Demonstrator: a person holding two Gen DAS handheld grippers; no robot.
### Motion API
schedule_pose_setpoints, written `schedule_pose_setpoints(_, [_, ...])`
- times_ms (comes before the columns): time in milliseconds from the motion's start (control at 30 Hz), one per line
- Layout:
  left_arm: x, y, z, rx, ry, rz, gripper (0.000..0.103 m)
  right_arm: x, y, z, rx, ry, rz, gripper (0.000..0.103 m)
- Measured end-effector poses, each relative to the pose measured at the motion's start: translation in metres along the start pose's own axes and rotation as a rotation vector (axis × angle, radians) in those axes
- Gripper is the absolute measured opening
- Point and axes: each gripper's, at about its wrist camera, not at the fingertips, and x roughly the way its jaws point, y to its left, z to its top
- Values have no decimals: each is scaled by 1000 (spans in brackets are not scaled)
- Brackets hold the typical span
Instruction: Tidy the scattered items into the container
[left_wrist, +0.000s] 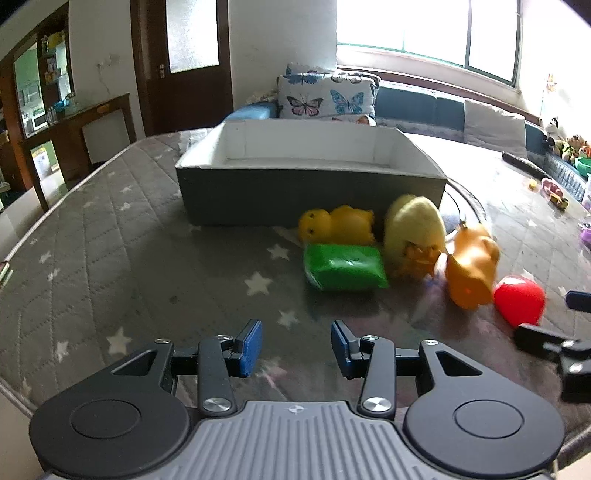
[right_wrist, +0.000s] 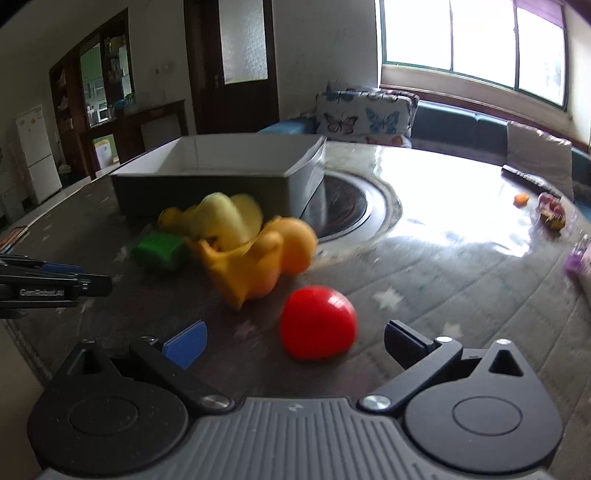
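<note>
A round table (left_wrist: 110, 236) carries everything; its top is covered by a grey quilted cloth with white stars, and a glossy circular inset (right_wrist: 351, 206) shows near the middle. A dark open box (left_wrist: 310, 177) with white inner walls sits towards the centre. Against its near wall lie a yellow duck toy (left_wrist: 336, 223), a pale yellow plush (left_wrist: 413, 225), a green packet (left_wrist: 345, 267) and an orange toy animal (left_wrist: 471, 266), clustered close together. A red ball (right_wrist: 317, 321) lies just beside the orange toy, nearer the front edge. Small toys (right_wrist: 550, 212) and a dark stick-like object (left_wrist: 524, 164) rest by the far right edge.
</note>
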Motion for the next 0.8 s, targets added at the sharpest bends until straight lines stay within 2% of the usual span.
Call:
schedule_pose_setpoints(133, [0, -7, -3, -9, 16, -8, 44, -5, 6, 0, -14, -32, -2, 103])
schedule_pose_setpoints(200, [-1, -10, -5, -14, 23, -12, 44, -15, 17, -12, -36, -62, -11, 103])
schedule_pose_setpoints(267, [-1, -13, -7, -16, 32, -17, 44, -7, 25, -16, -8, 11, 24, 103])
schedule_pose_setpoints(333, [1, -15, -9, -9, 41, -24, 44, 2, 22, -11, 8, 44, 40, 103])
schedule_pose_setpoints(433, [-2, -18, -11, 4, 49, -28, 44, -1, 19, -12, 27, 52, 66, 103])
schedule_pose_setpoints(800, [-9, -26, -15, 38, 55, -31, 44, -2, 26, -16, 15, 73, 61, 103])
